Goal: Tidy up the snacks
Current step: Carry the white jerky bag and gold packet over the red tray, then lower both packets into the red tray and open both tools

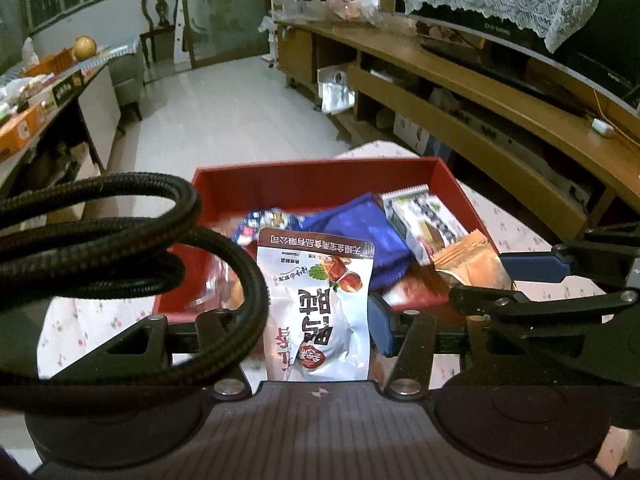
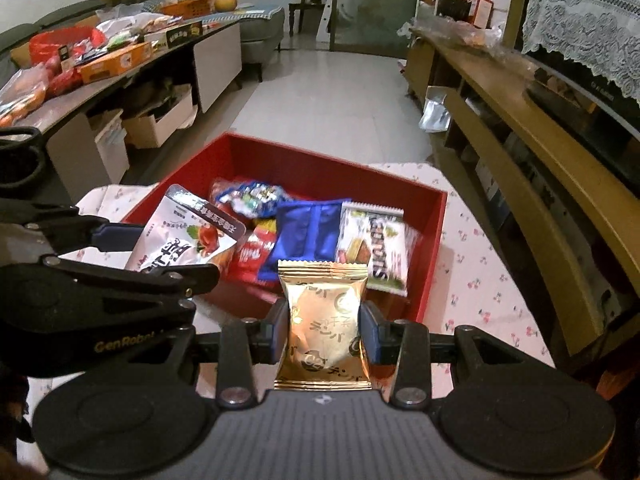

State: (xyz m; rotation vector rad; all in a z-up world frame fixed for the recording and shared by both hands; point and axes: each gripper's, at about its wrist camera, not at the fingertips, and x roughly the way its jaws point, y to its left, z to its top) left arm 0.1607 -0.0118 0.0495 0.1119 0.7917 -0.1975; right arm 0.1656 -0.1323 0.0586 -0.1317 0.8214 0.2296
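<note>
My left gripper [image 1: 318, 320] is shut on a white date snack packet [image 1: 316, 300], held upright just in front of the near wall of the red box [image 1: 320, 174]. A black cable hides its left finger. My right gripper [image 2: 324, 332] is shut on a gold snack packet [image 2: 324, 320], also near the red box [image 2: 332, 162]. In the box lie a blue packet [image 2: 308, 232], a white-green packet [image 2: 374, 248], a red packet [image 2: 252, 256] and a colourful one [image 2: 252, 196]. Each view shows the other gripper: the right gripper [image 1: 496, 280], the left gripper [image 2: 160, 256].
The box sits on a floral tablecloth [image 2: 472, 256]. A wooden TV cabinet [image 2: 520, 128] runs along the right. A long table [image 2: 120, 64] at the left carries boxes and bags of food. A looped black cable [image 1: 120, 240] covers the left of the left wrist view.
</note>
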